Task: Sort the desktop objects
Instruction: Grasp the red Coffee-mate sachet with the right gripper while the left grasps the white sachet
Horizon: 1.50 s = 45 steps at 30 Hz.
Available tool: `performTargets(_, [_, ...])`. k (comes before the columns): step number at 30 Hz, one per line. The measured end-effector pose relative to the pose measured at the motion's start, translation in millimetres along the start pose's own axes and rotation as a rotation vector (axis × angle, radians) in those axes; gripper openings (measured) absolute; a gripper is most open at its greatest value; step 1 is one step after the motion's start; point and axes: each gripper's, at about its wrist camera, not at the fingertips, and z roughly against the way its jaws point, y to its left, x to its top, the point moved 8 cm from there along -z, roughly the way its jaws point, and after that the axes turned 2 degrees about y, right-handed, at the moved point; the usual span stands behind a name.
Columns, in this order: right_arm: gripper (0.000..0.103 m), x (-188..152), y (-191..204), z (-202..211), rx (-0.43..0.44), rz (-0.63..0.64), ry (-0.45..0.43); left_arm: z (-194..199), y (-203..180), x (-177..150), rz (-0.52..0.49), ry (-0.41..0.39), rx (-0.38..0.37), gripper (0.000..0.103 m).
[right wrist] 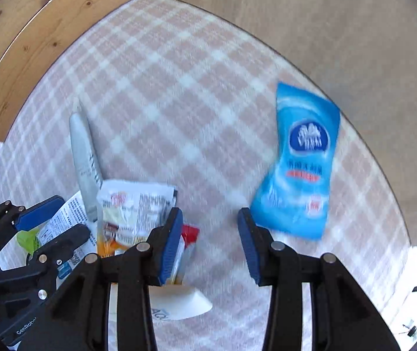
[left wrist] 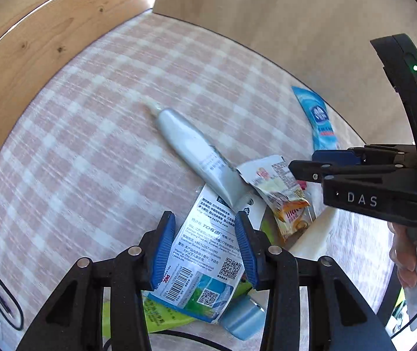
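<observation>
The flat white printed plastic packet (left wrist: 205, 251) sits atop the pile at 6 o'clock on the checked cloth (left wrist: 97, 122). Left gripper (left wrist: 205, 251) straddles it, jaws apart, probably not pinching. It's light, floppy, slick, so grab mid-body. Right gripper (right wrist: 210, 245): apart, empty.

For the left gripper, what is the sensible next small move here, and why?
Probably lower the left gripper straight down and close on the printed white packet. Its jaws are open with that packet framed between the fingers, and nothing is gripped yet. The packet lies on top of the pile, over a green packet, though the grey tube overlaps its far end, so lift gently.
</observation>
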Motion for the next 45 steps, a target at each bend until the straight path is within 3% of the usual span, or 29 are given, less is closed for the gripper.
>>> performTargets(10, [0.04, -153, -10, 15, 0.017, -0.066, 0.004, 6, -81, -95, -0.193, 0.078, -0.029, 0.038])
performTargets(13, [0.04, -193, -12, 17, 0.02, -0.046, 0.05, 10, -90, -114, -0.193, 0.124, -0.074, 0.033])
performTargets(16, [0.04, -219, -21, 23, 0.026, -0.058, 0.083, 28, -78, -120, -0.173, 0.105, -0.06, 0.03])
performTargets(22, [0.04, -192, -36, 66, 0.085, -0.138, -0.072, 78, -28, -104, -0.059, 0.021, -0.024, 0.03])
performTargets(25, [0.041, -170, -25, 71, 0.093, -0.109, -0.108, 91, -10, -88, -0.017, 0.007, -0.023, 0.03])
performTargets(27, [0.049, -157, -11, 65, 0.09, -0.086, -0.109, 95, -3, -82, 0.009, 0.003, -0.028, 0.03])
performTargets(30, [0.053, -132, 9, 57, 0.064, 0.004, -0.124, 96, 6, -71, 0.021, 0.005, -0.025, 0.03])
performTargets(35, [0.054, -115, 27, 33, -0.03, 0.103, -0.114, 79, -3, -60, 0.021, 0.033, -0.035, 0.03])
performTargets(38, [0.055, -106, 28, 20, -0.058, 0.13, -0.103, 68, -17, -51, -0.003, 0.043, -0.031, 0.037])
performTargets(41, [0.055, -99, 21, 14, -0.048, 0.111, -0.103, 57, -31, -40, -0.025, 0.055, -0.021, 0.047])
performTargets(45, [0.054, -90, -5, 10, -0.053, 0.032, -0.092, 38, -47, -23, -0.078, 0.069, 0.023, 0.05])
